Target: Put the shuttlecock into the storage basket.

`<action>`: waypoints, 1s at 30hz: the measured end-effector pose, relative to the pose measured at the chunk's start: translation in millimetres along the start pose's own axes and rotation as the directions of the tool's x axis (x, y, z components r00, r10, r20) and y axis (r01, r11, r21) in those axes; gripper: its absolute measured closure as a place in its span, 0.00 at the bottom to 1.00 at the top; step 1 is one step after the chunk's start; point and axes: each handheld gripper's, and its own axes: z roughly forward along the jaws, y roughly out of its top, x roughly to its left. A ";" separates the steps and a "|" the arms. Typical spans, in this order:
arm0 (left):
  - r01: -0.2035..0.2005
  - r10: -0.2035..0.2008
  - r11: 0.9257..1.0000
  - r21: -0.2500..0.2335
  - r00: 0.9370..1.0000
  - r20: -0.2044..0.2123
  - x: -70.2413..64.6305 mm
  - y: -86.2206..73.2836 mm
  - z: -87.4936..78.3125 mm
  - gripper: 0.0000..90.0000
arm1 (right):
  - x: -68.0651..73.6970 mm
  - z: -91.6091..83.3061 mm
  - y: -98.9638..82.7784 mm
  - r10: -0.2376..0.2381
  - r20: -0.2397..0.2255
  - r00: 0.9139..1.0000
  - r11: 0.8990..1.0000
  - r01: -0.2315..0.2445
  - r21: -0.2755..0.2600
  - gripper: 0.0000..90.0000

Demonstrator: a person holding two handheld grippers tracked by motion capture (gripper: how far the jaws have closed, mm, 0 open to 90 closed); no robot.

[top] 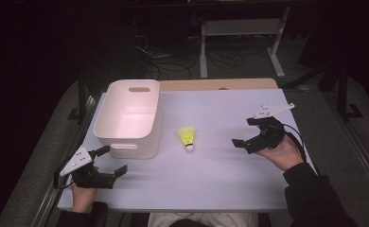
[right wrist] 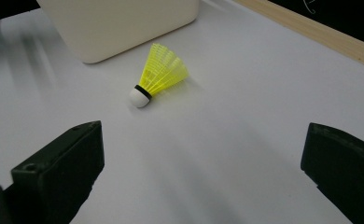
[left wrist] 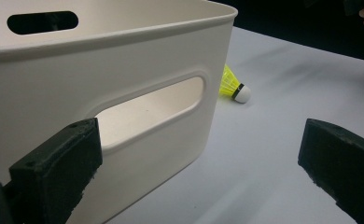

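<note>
A dim room surrounds a smooth, pale tabletop edged by a wooden strip at the far side. The right gripper has its blocky black fingers spread wide and empty, aimed at a yellow mesh-skirted shuttlecock with a rounded white cork, lying on its side mid-table. The left gripper has its fingers equally wide and empty, just beside a matte white plastic bin with rounded corners and slotted handles.
</note>
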 end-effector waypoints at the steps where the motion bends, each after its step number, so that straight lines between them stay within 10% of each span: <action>1: 0.000 0.000 1.000 0.000 1.000 0.001 0.0 0.0 0.0 0.00 | 0.1 1.0 0.9 -0.001 -0.003 1.000 1.000 0.001 0.003 0.00; 30: -0.001 0.001 1.000 0.003 1.000 0.004 -0.2 -0.1 -0.2 0.00 | 0.8 36.2 29.4 -0.032 -0.071 0.997 0.997 0.037 0.070 0.00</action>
